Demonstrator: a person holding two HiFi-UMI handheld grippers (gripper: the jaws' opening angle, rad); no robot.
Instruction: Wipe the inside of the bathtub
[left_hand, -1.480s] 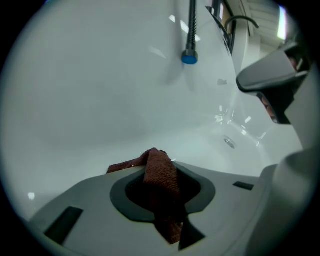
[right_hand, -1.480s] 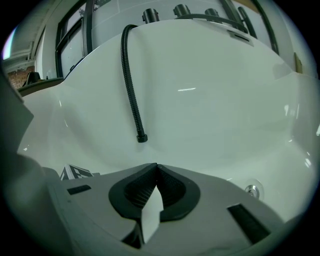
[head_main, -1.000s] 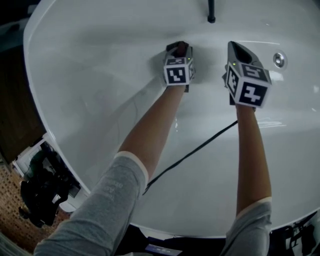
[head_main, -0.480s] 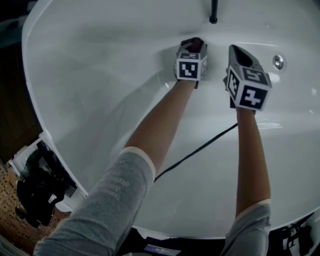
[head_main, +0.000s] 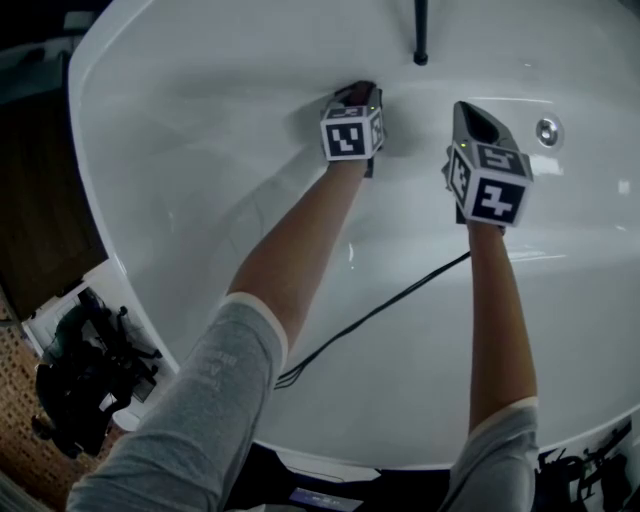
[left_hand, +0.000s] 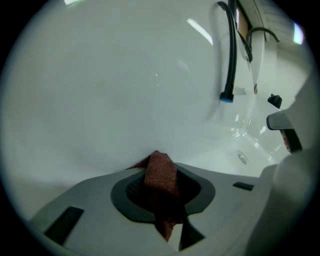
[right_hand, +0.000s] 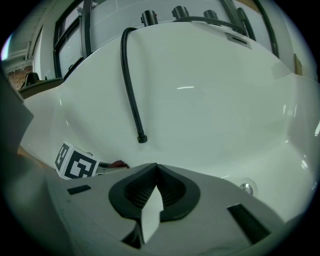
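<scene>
Against the far inner wall of the white bathtub (head_main: 180, 150), a reddish-brown cloth (left_hand: 161, 176) is held by the left gripper (head_main: 357, 96). Its jaws are closed on the folded cloth, which is pinched between them. Just beside it, the right gripper (right_hand: 156, 169) is held above the tub floor with its jaws pressed together and nothing between them. A black hose (right_hand: 131, 85) is seen hanging down the wall. A round metal fitting (head_main: 547, 131) is set near the right gripper.

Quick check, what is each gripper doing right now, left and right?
Left hand-held gripper: closed on a reddish-brown cloth.
Right hand-held gripper: closed, nothing between its jaws.
</scene>
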